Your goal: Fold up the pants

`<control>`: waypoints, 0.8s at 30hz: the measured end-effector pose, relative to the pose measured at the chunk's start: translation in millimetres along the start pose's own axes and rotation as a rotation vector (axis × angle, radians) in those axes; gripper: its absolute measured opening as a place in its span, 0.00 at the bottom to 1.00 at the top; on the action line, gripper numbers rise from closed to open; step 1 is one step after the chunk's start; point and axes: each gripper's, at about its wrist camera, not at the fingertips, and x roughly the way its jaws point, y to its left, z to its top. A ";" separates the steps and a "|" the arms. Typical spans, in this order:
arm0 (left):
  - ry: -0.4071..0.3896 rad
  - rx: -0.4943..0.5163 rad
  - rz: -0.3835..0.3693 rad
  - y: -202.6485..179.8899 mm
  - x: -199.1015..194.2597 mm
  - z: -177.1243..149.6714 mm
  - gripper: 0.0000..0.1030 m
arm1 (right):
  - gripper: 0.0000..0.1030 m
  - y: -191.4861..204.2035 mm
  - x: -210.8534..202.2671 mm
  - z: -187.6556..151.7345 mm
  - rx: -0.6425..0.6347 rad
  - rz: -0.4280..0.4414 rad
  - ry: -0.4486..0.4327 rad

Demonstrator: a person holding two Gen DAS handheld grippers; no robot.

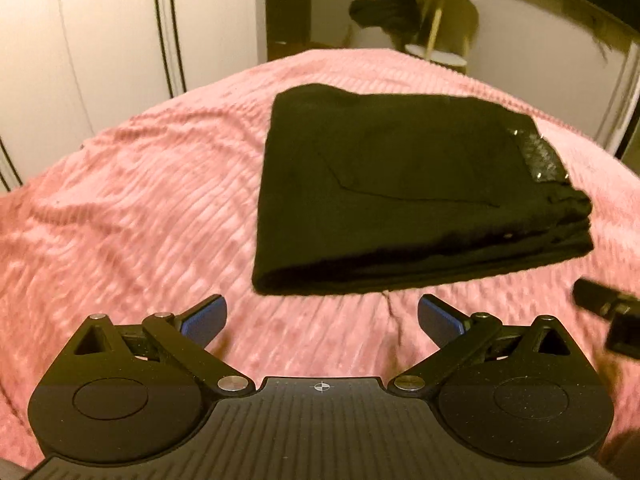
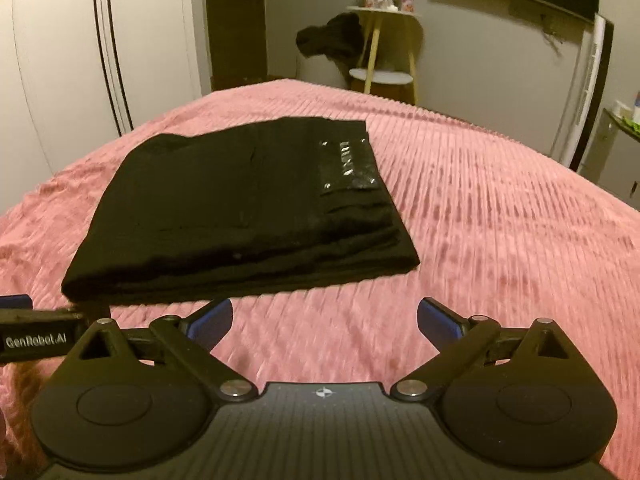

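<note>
Black pants (image 1: 400, 192) lie folded into a thick rectangle on the pink ribbed bedspread (image 1: 132, 208), with a shiny label patch (image 1: 538, 156) at the right end. My left gripper (image 1: 322, 320) is open and empty, just short of the pants' near edge. In the right wrist view the same folded pants (image 2: 240, 208) lie ahead and to the left, label patch (image 2: 348, 166) on top. My right gripper (image 2: 324, 322) is open and empty above the bedspread (image 2: 500, 220), near the pants' front edge. Part of the other gripper shows at each view's edge (image 1: 608, 312) (image 2: 36, 332).
A white wardrobe (image 1: 100, 40) stands at the left. Beyond the bed's far edge a small round side table (image 2: 384, 44) holds a dark garment (image 2: 332, 40) and small items. A tall white unit (image 2: 588, 92) stands at the right.
</note>
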 end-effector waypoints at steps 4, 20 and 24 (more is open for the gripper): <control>-0.018 0.028 -0.004 -3.6 -5.2 -3.3 1.00 | 0.96 9.3 -1.8 -2.6 -0.062 -0.020 -0.015; 0.029 0.015 -0.013 -0.6 10.5 -4.8 1.00 | 0.96 17.5 16.0 -4.2 -0.104 -0.036 0.050; 0.026 0.019 -0.018 -1.7 10.1 -5.1 1.00 | 0.96 16.6 15.6 -4.4 -0.100 -0.030 0.046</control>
